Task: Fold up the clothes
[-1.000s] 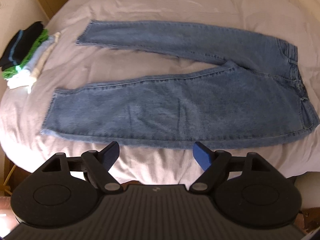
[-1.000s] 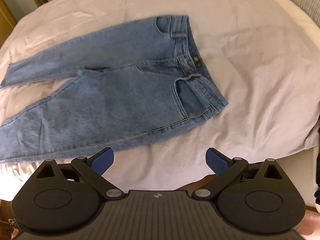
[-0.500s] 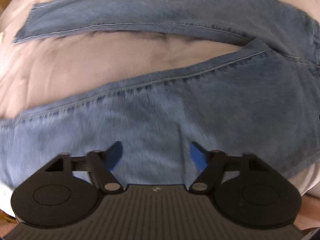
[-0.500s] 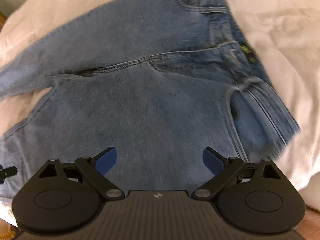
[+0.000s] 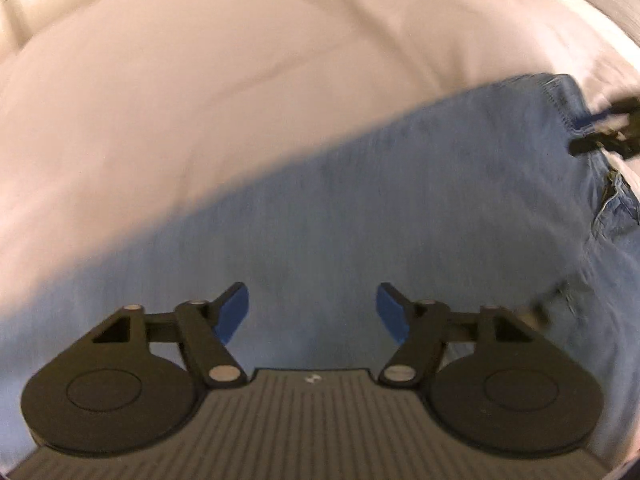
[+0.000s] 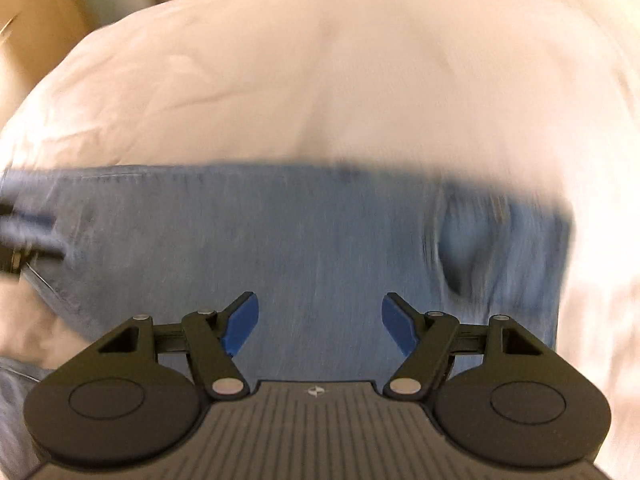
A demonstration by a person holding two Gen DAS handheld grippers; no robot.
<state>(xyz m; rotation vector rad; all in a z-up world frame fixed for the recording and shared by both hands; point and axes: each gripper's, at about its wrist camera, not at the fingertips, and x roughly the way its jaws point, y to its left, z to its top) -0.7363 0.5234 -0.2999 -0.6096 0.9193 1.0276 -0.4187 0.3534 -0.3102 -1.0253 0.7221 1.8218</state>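
Lying flat on pale bedding (image 5: 208, 92) — blurred blue jeans (image 5: 400, 216), waistband rightward.

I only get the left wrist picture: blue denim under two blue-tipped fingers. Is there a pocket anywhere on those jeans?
Observer: Yes. The right wrist view shows a pocket opening on the jeans, right of the right gripper.
Operator: Is that gripper holding any cloth?
Observer: No. Its jaws are closing, with only flat denim below and nothing pinched between them.
Operator: Anything beyond the bed on that side?
Observer: A tan wooden panel stands at the upper left, past the pale bedsheet.
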